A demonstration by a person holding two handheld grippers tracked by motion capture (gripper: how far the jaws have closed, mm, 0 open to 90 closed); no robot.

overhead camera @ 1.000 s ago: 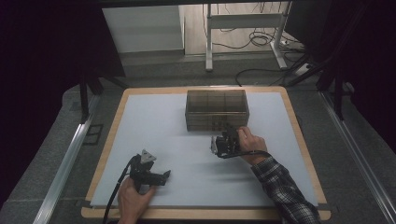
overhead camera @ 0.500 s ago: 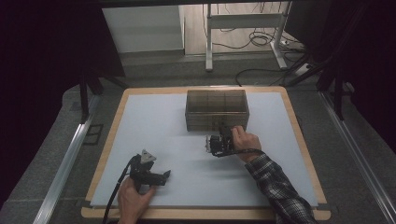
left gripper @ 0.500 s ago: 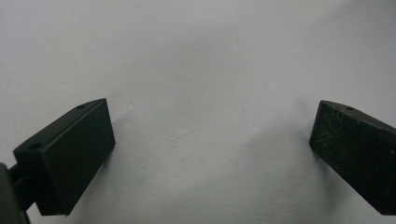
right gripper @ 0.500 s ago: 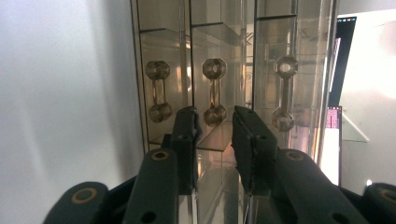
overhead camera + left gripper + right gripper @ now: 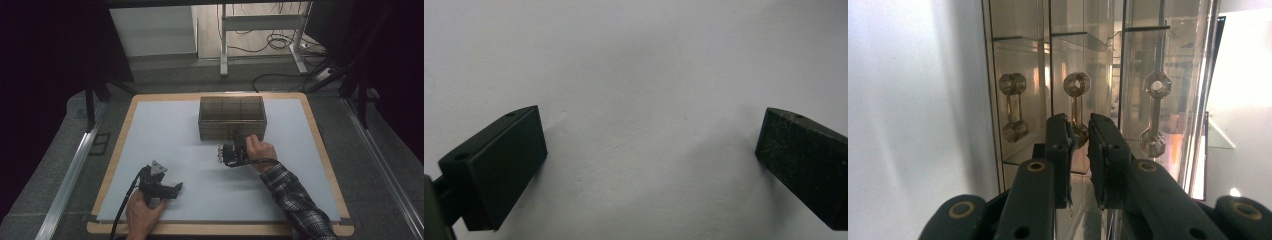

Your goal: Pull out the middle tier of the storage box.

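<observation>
A clear smoky plastic drawer box [image 5: 231,116] stands at the middle back of the white mat [image 5: 165,130]. My right gripper [image 5: 237,141] is at its front face. In the right gripper view the box [image 5: 1098,50] shows three drawers, each with a dumbbell-shaped handle. My right gripper [image 5: 1078,131] has just been closing its jaws, and the pads now pinch the lower knob of the middle handle [image 5: 1076,97]. My left gripper [image 5: 176,188] rests open near the mat's front edge. In its own view the left gripper [image 5: 651,165] has bare mat between its jaws.
The mat lies on a wooden board [image 5: 320,145] with a raised edge all around. Other handles sit left [image 5: 1013,107] and right [image 5: 1154,112] of the gripped one. Grey floor, cables and a white table frame [image 5: 260,30] lie beyond the board.
My right hand and gripper have shifted slightly to the left along the box front. The left hand has stayed where it was.
</observation>
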